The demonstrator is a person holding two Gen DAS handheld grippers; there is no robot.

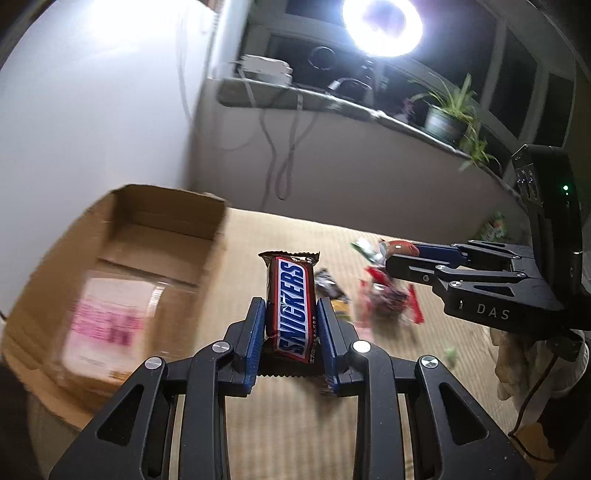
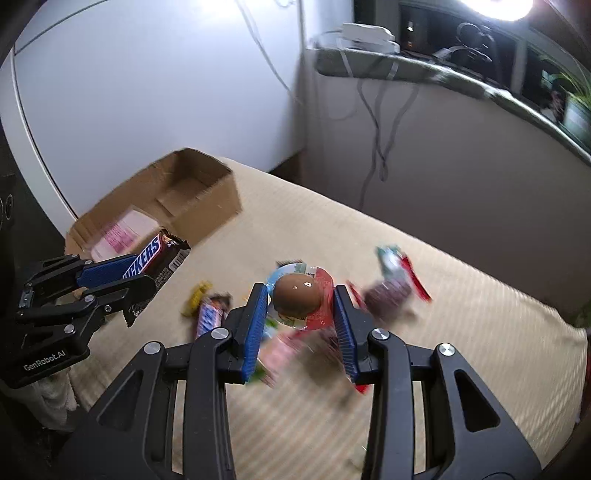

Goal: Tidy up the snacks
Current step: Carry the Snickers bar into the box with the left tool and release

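**Desk:** Nearest the lens, what is the left gripper [image 1: 291, 325] doing?

**Photographer:** Its blue pads are pressing both sides of a Snickers bar [image 1: 293, 314], which is pointing away from the camera and hanging above the beige striped tabletop [image 1: 295, 424]. From the right wrist view the same bar [image 2: 151, 258] is sticking out of that gripper [image 2: 142, 280] just in front of the cardboard box.

**Desk:** Going from the left, what is lying around it?

**Photographer:** At far left the open cardboard box [image 1: 122, 236] is sitting on the table, holding a blurred pink-and-white packet [image 1: 107, 325]. Further right, loose snacks are lying in a cluster: a second, smaller Snickers [image 2: 208, 317] beside a yellow-wrapped candy [image 2: 197, 295], then a red-edged wrapped piece [image 1: 388, 299] at the right of the group.

**Desk:** And the other claw?

**Photographer:** The right gripper [image 2: 301, 314] is closing narrowly on a chocolate egg pack [image 2: 299, 299], a brown dome on a red, white and blue card, holding it over the snack cluster. Behind everything, cables are trailing down from a window ledge [image 1: 332, 103] where a potted plant [image 1: 450, 114] is standing under a glaring ring light [image 1: 382, 26].
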